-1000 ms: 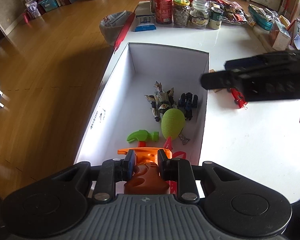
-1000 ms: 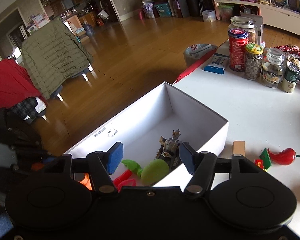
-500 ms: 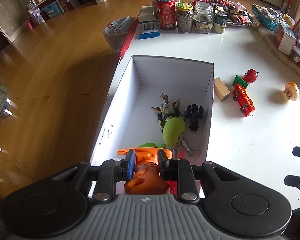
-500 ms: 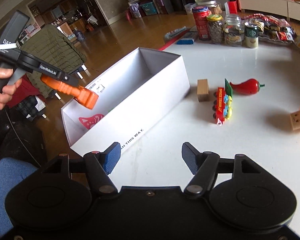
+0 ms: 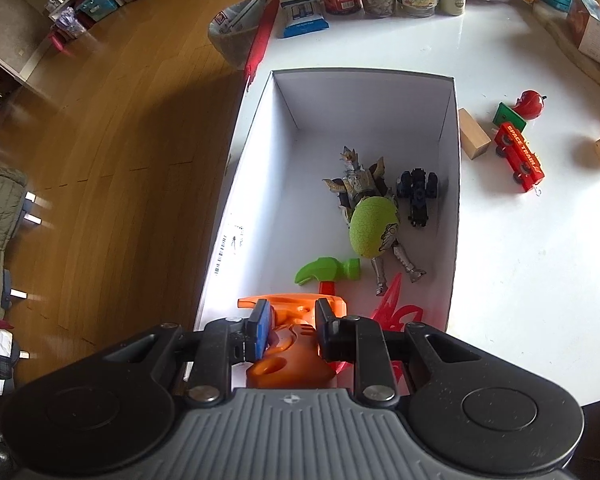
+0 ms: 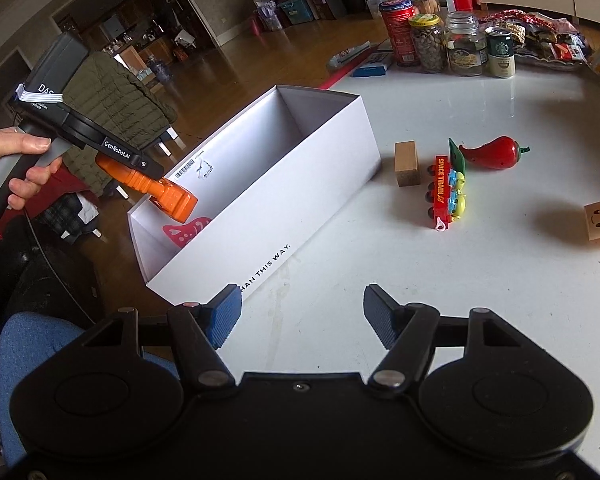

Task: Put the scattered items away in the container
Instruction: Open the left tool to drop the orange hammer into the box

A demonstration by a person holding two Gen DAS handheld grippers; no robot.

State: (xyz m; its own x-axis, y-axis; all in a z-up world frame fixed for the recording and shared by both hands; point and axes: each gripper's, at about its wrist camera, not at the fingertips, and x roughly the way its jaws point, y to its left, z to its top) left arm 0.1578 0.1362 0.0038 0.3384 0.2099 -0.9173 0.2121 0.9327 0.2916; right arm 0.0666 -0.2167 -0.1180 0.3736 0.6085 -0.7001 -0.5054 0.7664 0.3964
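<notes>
Sprawling across most of the scene, the white table [image 6: 439,280] carries the long white box [image 5: 451,184] at its left edge, already holding a green egg [image 5: 373,228], a spiky figure, a dark car and a green hammer. Over its near end the left gripper [image 5: 290,330] clenches an orange toy tool [image 5: 292,344], chunky, glossy plastic. Released carelessly, it could catch the near wall and tumble to the floor. The right gripper [image 6: 298,316] hangs open and empty above bare tabletop. Farther right lie a wooden block [image 6: 407,163], red train [image 6: 445,192] and red pepper [image 6: 491,154].
</notes>
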